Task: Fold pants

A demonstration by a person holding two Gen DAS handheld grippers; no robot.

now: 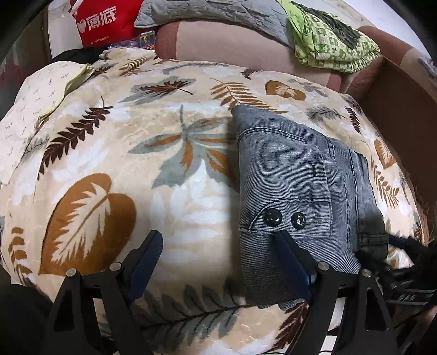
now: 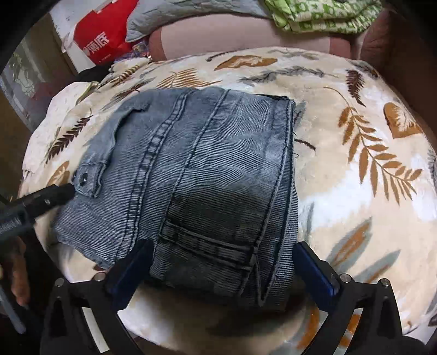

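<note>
Grey-blue denim pants lie folded into a compact stack on a leaf-patterned blanket. In the left wrist view they sit right of centre, with two black snap buttons facing me. My left gripper is open; its right finger rests over the pants' near edge, its left finger over bare blanket. In the right wrist view the pants fill the centre. My right gripper is open, its fingers on either side of the near folded end. The left gripper's finger shows at the pants' left edge.
The blanket covers a rounded seat. Behind it stand a pinkish sofa, a grey quilted pad, green patterned cloth and a red bag. A brown box wall rises at right.
</note>
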